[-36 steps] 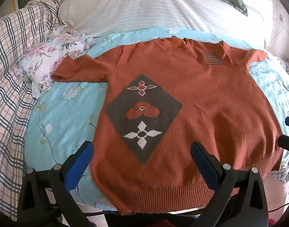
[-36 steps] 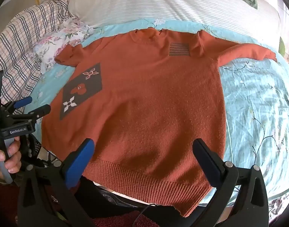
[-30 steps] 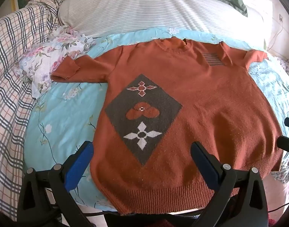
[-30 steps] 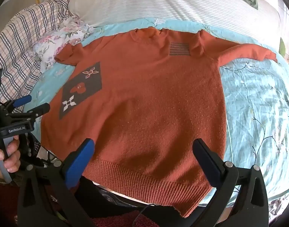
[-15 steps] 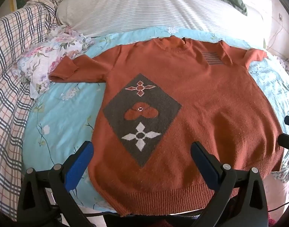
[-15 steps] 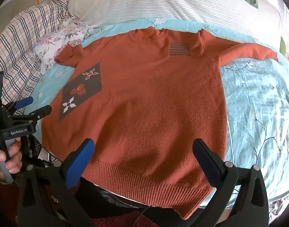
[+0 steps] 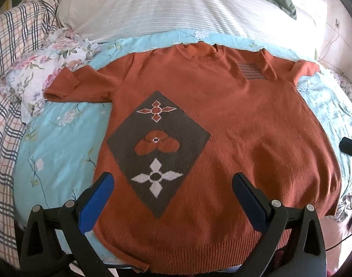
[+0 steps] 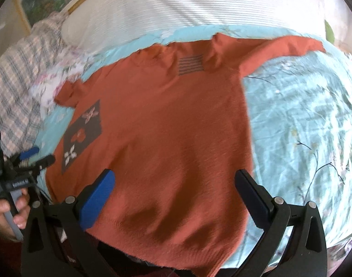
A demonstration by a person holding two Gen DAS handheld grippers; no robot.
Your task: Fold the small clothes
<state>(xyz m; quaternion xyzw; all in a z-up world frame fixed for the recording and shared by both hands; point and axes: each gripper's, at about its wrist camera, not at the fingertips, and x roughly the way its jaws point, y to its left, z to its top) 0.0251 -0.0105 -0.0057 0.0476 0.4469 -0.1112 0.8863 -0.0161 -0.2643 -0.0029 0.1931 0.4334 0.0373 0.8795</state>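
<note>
sweater: rust-orange, grey diamond | sheet: lt-blue floral

Only lettering in view: a small white label on the body of the left hand-held gripper, seen at the left edge of the right wrist view. It's blurred, so the letters can't be made out. No readable text, numbers or brand marks on the sweater; its diamond panel and striped patch are patterns only.
</note>
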